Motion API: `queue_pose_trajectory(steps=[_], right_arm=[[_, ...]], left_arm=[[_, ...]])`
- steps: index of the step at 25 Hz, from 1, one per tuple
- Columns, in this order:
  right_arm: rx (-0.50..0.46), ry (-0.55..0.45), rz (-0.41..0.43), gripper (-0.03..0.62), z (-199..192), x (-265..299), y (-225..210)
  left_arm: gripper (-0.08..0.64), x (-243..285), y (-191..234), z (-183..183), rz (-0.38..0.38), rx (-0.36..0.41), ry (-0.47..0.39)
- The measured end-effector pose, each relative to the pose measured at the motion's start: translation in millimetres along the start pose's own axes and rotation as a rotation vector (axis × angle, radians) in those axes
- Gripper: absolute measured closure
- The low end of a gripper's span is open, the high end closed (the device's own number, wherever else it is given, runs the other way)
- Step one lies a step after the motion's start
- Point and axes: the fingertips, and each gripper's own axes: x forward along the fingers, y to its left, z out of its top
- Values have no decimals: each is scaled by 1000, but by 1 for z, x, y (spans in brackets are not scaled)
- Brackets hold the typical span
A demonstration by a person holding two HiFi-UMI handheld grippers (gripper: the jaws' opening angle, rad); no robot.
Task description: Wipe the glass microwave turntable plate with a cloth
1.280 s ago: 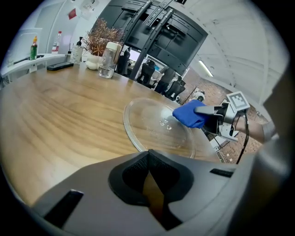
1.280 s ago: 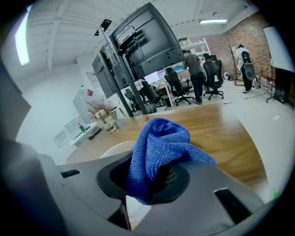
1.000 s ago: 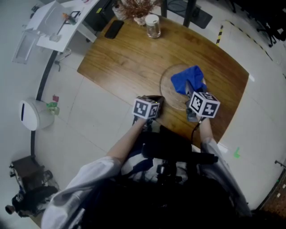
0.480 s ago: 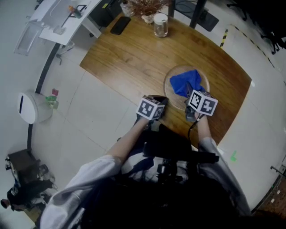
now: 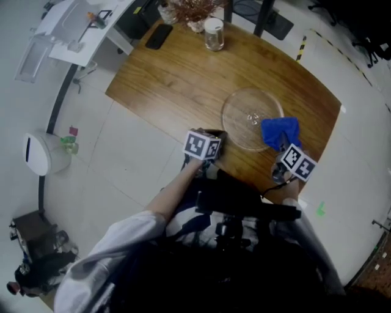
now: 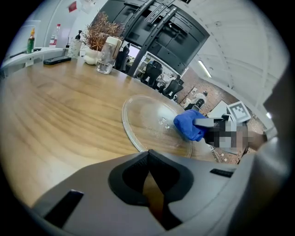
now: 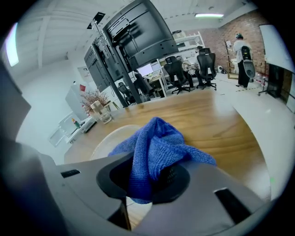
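The clear glass turntable plate [image 5: 247, 116] lies flat on the round wooden table [image 5: 171, 79]; it shows in the left gripper view too [image 6: 147, 120]. My right gripper [image 5: 283, 148] is shut on a bunched blue cloth [image 5: 280, 131], which hangs at the plate's right rim. The right gripper view has the cloth [image 7: 157, 145] wedged between the jaws, and the plate [image 7: 108, 138] shows pale behind it. My left gripper [image 5: 213, 137] rests at the table's near edge, left of the plate, shut with nothing in it [image 6: 148, 156]. From there I see the cloth [image 6: 188, 125] over the plate's far rim.
At the table's far side stand a glass jar [image 5: 212, 34], a vase of dried plants [image 5: 188, 12] and a black phone [image 5: 154, 37]. A white desk [image 5: 79, 27] is beyond on the left. A white round unit [image 5: 38, 155] sits on the tiled floor.
The right gripper has dragged the blue cloth from the plate's middle to its right rim, toward me. The plate's centre now shows bare. The left gripper has stayed in place.
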Motion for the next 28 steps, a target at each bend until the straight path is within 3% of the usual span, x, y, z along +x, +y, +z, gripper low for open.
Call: queue_pose_trajectory(steps=[4,9,16,21,28], right_arm=[[-15,-26,28,509,7,-6,20],[-97,-49,151,511,18,-1,81],[-224,73,324,511,-26,20,159],[-385,130,256,509,-47,32,154],[-283,112,167,509,-39,24,104]], left_arm=[[565,1,0,-1,-3,-1,4],[565,1,0,-2,-4,18,8],[565,2,-4,-3,-5,37,13],[566,1,-3,-2,-10,44,15],[566,0,-3,-3,-17,36,20]])
